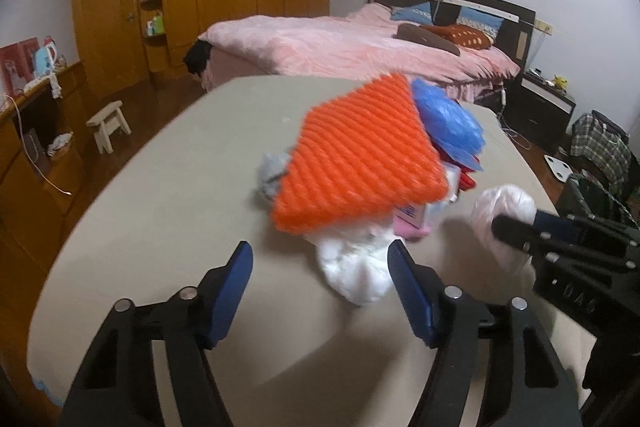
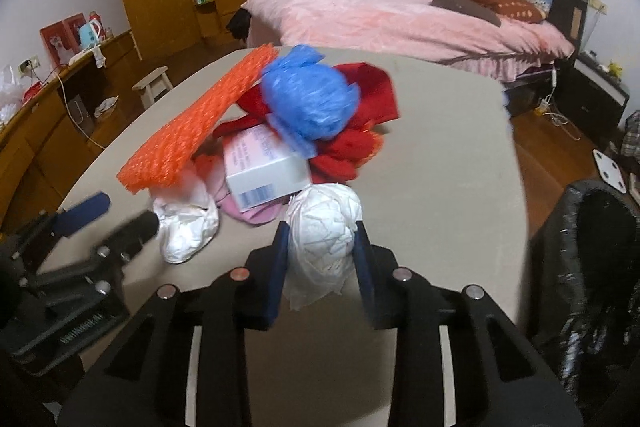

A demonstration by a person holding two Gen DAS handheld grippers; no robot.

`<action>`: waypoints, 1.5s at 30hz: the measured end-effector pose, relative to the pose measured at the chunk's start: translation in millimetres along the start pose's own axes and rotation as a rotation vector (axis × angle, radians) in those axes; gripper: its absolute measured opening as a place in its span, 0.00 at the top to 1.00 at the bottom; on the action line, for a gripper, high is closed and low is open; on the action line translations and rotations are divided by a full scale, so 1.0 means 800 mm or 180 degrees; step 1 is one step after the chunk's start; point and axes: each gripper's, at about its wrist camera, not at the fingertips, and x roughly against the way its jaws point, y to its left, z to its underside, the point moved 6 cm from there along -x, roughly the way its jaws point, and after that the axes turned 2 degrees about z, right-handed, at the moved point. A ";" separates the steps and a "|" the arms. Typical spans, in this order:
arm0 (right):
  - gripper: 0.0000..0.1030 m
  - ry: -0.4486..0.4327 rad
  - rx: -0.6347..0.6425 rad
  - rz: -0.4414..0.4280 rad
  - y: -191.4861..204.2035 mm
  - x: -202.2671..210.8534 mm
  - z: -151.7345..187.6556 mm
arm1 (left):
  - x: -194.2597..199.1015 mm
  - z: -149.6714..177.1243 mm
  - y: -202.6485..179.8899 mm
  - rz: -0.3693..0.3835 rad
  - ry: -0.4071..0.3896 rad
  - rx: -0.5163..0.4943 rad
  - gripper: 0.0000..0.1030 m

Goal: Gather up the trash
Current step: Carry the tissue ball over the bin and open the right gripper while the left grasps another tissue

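On the bench [image 2: 440, 147] we found a trash pile [image 2: 280, 131]. Our right tool [image 2: 322, 259] clamped a white paper wad [image 2: 324, 227]; our left tool [image 1: 320, 291] stood apart, by another white wad [image 1: 352, 267].

Right gripper [image 2: 320, 259] jaws around white paper wad [image 2: 324, 223].

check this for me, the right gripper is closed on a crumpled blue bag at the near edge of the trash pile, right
Not quite: the right gripper is closed on a crumpled white paper wad, not a blue bag. The blue bag sits untouched atop the pile, as the right wrist view shows.
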 end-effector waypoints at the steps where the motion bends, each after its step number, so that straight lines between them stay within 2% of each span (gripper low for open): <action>1: 0.70 -0.0011 0.0003 0.0011 -0.003 0.000 0.001 | -0.003 0.001 -0.005 0.0005 0.0026 -0.0010 0.34; 5: 0.70 -0.0008 -0.0003 0.0013 -0.011 0.001 0.006 | -0.016 0.006 -0.015 0.0020 0.0124 -0.0036 0.38; 7: 0.70 0.0008 -0.0029 0.0003 -0.014 0.000 0.010 | -0.023 0.008 -0.018 0.0017 0.0195 -0.0046 0.47; 9: 0.70 0.0021 -0.0051 -0.0001 -0.017 -0.001 0.012 | -0.029 0.012 -0.019 0.0049 0.0262 -0.0046 0.64; 14: 0.70 0.0013 -0.0072 0.0002 -0.022 0.002 0.014 | -0.025 0.015 -0.022 0.0049 0.0220 -0.0064 0.73; 20: 0.70 -0.0021 -0.0099 0.0006 -0.025 0.015 0.016 | 0.004 0.007 -0.033 0.0118 0.0093 -0.0105 0.76; 25: 0.70 -0.0092 -0.0150 0.0044 -0.037 0.036 0.013 | 0.032 0.000 -0.049 0.0273 0.0035 -0.0139 0.77; 32: 0.70 -0.0241 -0.0284 0.0165 -0.073 0.079 0.008 | 0.059 -0.016 -0.094 0.0559 -0.0105 -0.0277 0.79; 38: 0.70 -0.0279 -0.0376 0.0276 -0.099 0.098 0.016 | 0.053 -0.013 -0.123 0.0685 -0.0042 -0.0344 0.79; 45: 0.70 -0.0423 -0.0478 0.0444 -0.137 0.130 0.015 | 0.081 -0.036 -0.168 0.0900 -0.0272 -0.0457 0.79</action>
